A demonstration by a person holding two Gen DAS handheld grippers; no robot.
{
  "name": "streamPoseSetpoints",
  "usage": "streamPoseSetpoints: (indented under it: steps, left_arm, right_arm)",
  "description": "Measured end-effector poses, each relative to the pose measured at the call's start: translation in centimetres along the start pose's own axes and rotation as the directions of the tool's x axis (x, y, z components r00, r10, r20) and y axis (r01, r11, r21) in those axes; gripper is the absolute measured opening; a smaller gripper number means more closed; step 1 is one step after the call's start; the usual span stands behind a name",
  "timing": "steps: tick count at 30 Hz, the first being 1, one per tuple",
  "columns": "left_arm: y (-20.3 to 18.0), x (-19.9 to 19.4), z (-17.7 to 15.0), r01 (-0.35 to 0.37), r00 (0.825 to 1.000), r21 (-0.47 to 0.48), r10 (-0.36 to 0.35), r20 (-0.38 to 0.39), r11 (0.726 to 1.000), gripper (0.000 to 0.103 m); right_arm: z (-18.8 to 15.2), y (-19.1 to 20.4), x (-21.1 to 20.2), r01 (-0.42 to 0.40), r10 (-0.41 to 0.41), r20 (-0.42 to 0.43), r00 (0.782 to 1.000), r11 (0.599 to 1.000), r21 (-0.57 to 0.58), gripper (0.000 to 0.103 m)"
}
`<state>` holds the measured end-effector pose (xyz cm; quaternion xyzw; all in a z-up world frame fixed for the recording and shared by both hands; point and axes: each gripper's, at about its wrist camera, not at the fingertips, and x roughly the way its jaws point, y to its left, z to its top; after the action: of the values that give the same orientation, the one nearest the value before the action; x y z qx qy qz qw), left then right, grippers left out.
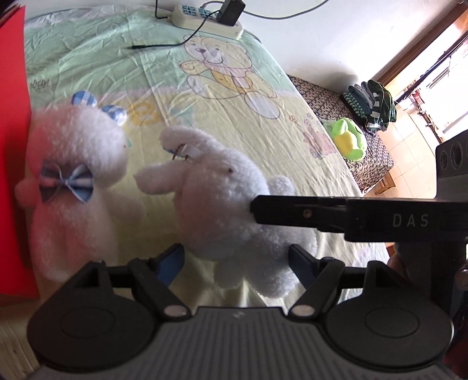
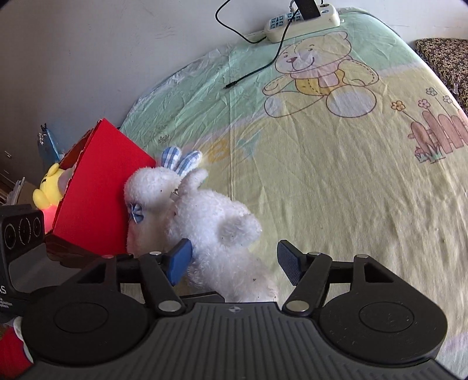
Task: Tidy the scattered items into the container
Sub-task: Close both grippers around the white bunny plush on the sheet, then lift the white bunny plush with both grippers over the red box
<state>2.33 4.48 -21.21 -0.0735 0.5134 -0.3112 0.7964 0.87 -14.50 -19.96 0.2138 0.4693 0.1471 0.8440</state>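
Observation:
Two white plush toys lie on the bed sheet. The bunny (image 1: 76, 163) with blue checked ears and a bow tie leans against the red box (image 1: 11, 146). The second white plush (image 1: 222, 204) lies between the spread fingers of my left gripper (image 1: 235, 263), which is open. My right gripper's finger (image 1: 292, 213) reaches in from the right and touches this plush. In the right wrist view the same plush (image 2: 216, 233) sits between the fingers of my open right gripper (image 2: 234, 263), beside the bunny (image 2: 152, 190) and the red box (image 2: 96, 190), which holds a yellow plush (image 2: 48, 190).
A power strip (image 1: 204, 20) with a loose black cable (image 1: 163, 45) lies at the far edge of the bed. A green and yellow plush (image 1: 348, 140) and folded clothes (image 1: 371, 105) rest on a patterned bench to the right. The wall (image 2: 87, 58) stands behind the box.

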Motion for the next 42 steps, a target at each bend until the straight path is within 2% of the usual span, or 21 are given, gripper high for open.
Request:
streamPoseSetpoints:
  steps: [7,11,15,20,24,30,38,42]
  left_arm:
    - [-0.7,1.1,0.6,-0.044,0.999,0.013,0.044,0.024,0.999,0.077]
    - [-1.2,0.6,0.1,-0.045,0.999,0.022,0.044,0.027,0.999,0.075]
    - [-2.7,-0.9,-0.1,-0.032,0.998,0.069,0.028,0.062,0.997,0.075]
    - [-4.8,-3.1,-0.6,-0.056,0.991,0.176,0.034,0.129,0.983,0.075]
    - [-5.3,-5.9,-0.7,-0.071,0.979,0.216,0.027,0.2,0.974,0.075]
    - [-3.8,-11.6,-1.0,-0.112,0.952,0.205,0.046,0.302,0.972,0.075]
    - [0.1,-18.0,-1.3,-0.186,0.916,0.153,0.115,0.385,0.97,0.075]
    - [2.4,-19.8,-0.3,-0.221,0.907,0.164,0.141,0.397,0.961,0.075]
  right_arm:
    - [0.4,-1.5,2.2,-0.079,0.083,-0.016,0.996,0.982,0.169,0.069]
    - [-0.2,-1.4,1.8,-0.099,0.106,-0.031,0.994,0.977,0.191,0.062]
    - [-1.1,-0.2,-0.8,-0.095,0.092,0.024,0.995,0.985,0.143,0.059]
    - [-2.0,0.6,-3.3,-0.116,0.096,0.117,0.989,0.977,0.176,0.058]
    - [-2.6,3.0,-5.1,-0.118,0.085,0.212,0.974,0.982,0.148,0.058]
    - [-2.8,8.4,-5.8,-0.133,0.109,0.313,0.944,0.99,0.057,0.059]
    - [-3.0,16.0,-3.9,-0.162,0.175,0.352,0.919,0.985,-0.066,0.059]
    - [-2.4,19.1,-2.2,-0.163,0.182,0.365,0.913,0.983,-0.081,0.06]
